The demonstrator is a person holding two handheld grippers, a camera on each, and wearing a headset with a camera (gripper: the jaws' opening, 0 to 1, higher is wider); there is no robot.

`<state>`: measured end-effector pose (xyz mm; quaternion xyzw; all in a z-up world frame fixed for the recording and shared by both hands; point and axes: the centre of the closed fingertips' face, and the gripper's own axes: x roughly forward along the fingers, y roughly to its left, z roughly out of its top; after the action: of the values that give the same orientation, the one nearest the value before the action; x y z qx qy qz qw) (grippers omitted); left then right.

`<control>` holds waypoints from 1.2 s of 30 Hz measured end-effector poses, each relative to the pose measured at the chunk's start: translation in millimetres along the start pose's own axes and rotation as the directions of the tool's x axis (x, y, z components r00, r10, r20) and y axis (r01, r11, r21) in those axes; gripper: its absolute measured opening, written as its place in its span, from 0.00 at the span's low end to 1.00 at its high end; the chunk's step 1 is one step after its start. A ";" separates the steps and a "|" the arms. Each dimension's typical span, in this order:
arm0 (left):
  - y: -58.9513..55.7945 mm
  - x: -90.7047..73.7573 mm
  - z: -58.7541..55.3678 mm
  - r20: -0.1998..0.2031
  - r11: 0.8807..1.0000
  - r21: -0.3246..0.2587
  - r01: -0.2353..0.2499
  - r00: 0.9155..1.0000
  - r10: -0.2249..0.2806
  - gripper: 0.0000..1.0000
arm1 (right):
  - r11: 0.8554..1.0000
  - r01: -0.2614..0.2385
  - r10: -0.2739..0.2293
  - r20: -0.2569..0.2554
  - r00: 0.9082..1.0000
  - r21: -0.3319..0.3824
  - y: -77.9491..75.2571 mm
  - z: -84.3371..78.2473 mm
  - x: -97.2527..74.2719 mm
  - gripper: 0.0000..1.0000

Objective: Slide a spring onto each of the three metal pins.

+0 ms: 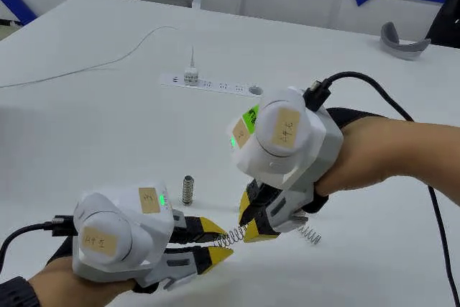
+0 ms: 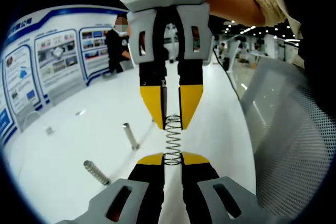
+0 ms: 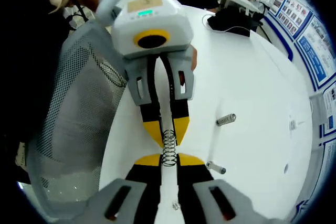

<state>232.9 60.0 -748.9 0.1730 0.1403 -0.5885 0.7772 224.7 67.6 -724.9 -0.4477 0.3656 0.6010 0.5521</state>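
Observation:
My left gripper [image 1: 219,242] is shut on one end of a small spring [image 1: 231,236] at the near edge of the white table [image 1: 86,127]. Tip to tip with it is my right gripper [image 1: 250,226], shut on a thin metal pin [image 2: 164,97] that lies between its yellow fingers [image 2: 191,100]. The spring [image 2: 173,140] bridges the two sets of tips, its far end at the pin. A second pin wearing a spring [image 1: 188,190] stands just beyond the left gripper. A bare pin [image 2: 129,136] stands near it. In the right gripper view the spring [image 3: 169,148] runs straight up from my right gripper [image 3: 169,160].
A loose spring [image 1: 309,234] lies on the table right of the right gripper. A white power strip [image 1: 208,84] with a cable lies further back. A grey curved object [image 1: 401,42] sits at the far right. A mesh chair back [image 2: 283,145] stands close by.

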 end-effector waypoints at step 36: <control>-0.8 2.8 10.6 0.045 1.000 -0.004 -0.007 0.999 0.007 0.10 | 1.000 -0.003 0.002 0.027 1.000 0.026 0.6 15.2 1.2 0.16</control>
<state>233.1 52.8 -740.6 0.1585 0.1232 -0.5893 0.7826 222.1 82.2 -721.0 -0.4318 0.3666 0.6026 0.5621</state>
